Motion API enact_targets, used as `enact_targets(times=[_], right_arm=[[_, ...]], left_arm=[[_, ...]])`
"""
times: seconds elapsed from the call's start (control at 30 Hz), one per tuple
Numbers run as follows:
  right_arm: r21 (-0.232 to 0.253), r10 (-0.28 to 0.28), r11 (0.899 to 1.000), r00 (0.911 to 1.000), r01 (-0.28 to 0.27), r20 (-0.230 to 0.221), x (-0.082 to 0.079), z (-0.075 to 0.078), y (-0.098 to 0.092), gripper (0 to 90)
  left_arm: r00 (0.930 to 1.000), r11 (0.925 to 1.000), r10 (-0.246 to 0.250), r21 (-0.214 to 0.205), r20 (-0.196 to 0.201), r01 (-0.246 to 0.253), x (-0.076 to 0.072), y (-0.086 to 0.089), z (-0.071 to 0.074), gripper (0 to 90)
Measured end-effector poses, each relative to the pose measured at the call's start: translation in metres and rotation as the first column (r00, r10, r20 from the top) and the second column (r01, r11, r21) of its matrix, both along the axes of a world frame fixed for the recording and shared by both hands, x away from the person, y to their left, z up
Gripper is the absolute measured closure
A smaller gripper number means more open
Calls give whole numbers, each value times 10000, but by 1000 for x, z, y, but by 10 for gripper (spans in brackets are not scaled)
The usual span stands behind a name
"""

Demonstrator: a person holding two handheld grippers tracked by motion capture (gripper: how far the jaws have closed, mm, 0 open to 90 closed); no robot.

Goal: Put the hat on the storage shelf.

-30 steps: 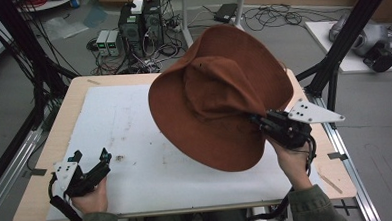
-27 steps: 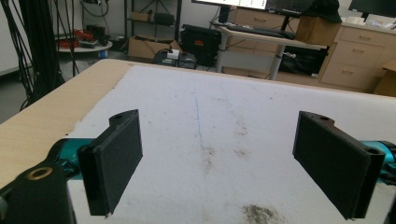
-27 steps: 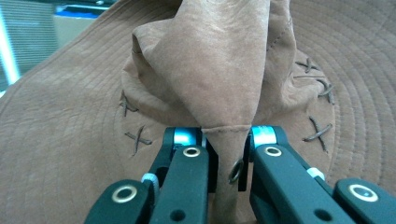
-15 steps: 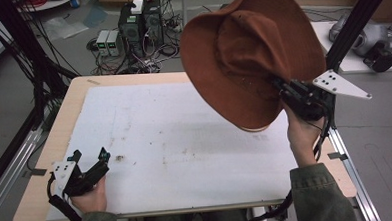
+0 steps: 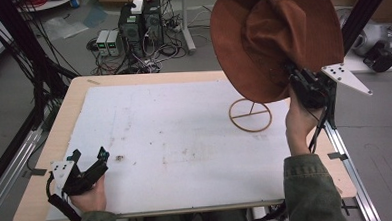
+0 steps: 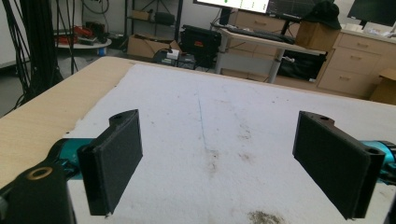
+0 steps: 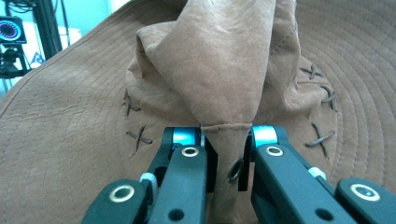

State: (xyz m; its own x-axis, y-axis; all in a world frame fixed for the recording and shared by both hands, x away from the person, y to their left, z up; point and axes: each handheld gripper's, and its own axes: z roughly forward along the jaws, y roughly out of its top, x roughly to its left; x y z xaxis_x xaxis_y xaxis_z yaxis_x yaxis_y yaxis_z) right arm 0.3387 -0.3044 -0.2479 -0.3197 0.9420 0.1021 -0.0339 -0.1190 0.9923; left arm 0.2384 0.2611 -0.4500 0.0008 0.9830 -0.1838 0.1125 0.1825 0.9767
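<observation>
High view: right gripper [image 5: 303,83] pinches the hat [image 5: 276,37] aloft — likely bound for the stand [image 5: 250,115], needing centring; left gripper [image 5: 89,167] rests, jaws apart.

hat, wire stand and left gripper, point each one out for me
brown hat [image 5: 261,42], high view, on the underside of its wide brim
round wire stand [image 5: 250,115], high view, on the spoke inside its base ring
left gripper [image 5: 89,156], high view, midway between its open fingertips
</observation>
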Motion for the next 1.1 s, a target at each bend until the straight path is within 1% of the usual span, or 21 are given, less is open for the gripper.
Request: enact_targets(times=[0.03,0.07,0.1,0.13,0.17,0.27,0.3,0.37,0.4,0.43,0.53,0.6,0.73,0.77,0.8,0.83,0.9,0.93,1.03,1.07,1.1], right_arm=[[119,-6,9999,10000,7,-95,3,-2,1,879],[119,-6,9999,10000,7,-95,3,-2,1,879],[199,-40,9998,9997,45,-239,8,-9,3,879],[199,-40,9998,9997,45,-239,8,-9,3,879],[93,-85,9999,9992,89,-395,13,-15,6,880],[-85,-140,9999,9984,135,-541,16,-21,8,880],[-307,-228,9993,9971,206,-730,19,-28,11,881],[-362,-235,9991,9962,205,-834,21,-34,12,881],[-362,-235,9991,9962,205,-834,21,-34,12,881],[-438,-318,9986,9958,281,-854,21,-41,13,880],[-438,-387,9984,9956,351,-855,22,-45,13,880],[-632,-599,9965,9955,553,-732,20,-52,14,876],[-836,-677,9946,9957,623,-635,18,-57,15,858],[-1019,-737,9925,9952,668,-651,18,-57,16,836],[-919,-816,9927,9959,777,-400,17,-56,17,690],[-884,-869,9925,9958,839,-303,17,-55,17,684],[-1019,-961,9904,9950,931,-257,17,-55,19,671],[-1007,-1003,9902,9944,966,-320,17,-56,20,665],[-844,-1261,9887,9919,1241,-183,16,-55,21,579],[-844,-1261,9887,9919,1241,-183,16,-55,21,579],[-840,-1325,9878,9911,1312,-97,15,-55,21,548]], left_arm=[[10000,10000,0,-11,-5,0,0,0,0,160],[10000,10000,0,-11,-5,0,0,0,0,160],[10000,10000,-6,-13,-2,6,0,0,0,160],[10000,10000,-13,-10,-1,13,0,0,0,160],[10000,10000,-27,9,-1,27,0,0,0,160],[10000,10000,-68,30,-4,68,0,0,0,160],[9999,9999,-102,25,14,102,0,-1,0,160],[9999,9999,-115,13,-15,115,0,-1,0,161],[9999,9999,-115,13,-15,115,0,-1,0,161],[9999,9999,-120,12,-35,120,0,0,0,161],[9999,9999,-107,-5,-52,107,0,0,0,161],[9999,9999,-100,-2,-28,100,0,-1,0,161],[9999,9999,-108,79,-45,108,0,-1,0,161],[9999,9999,-96,80,-42,96,0,-1,0,161],[10000,9999,-87,64,-15,87,0,-1,0,161],[10000,9999,-87,64,-15,87,0,-1,0,161],[9999,9999,-100,93,-7,100,0,-2,0,160],[9999,9999,-100,93,-7,100,0,-2,0,161],[9999,9999,-108,94,0,108,0,-2,0,161],[9999,9999,-108,94,0,108,0,-2,0,161],[9999,9999,-104,101,-2,104,0,-2,0,161]])
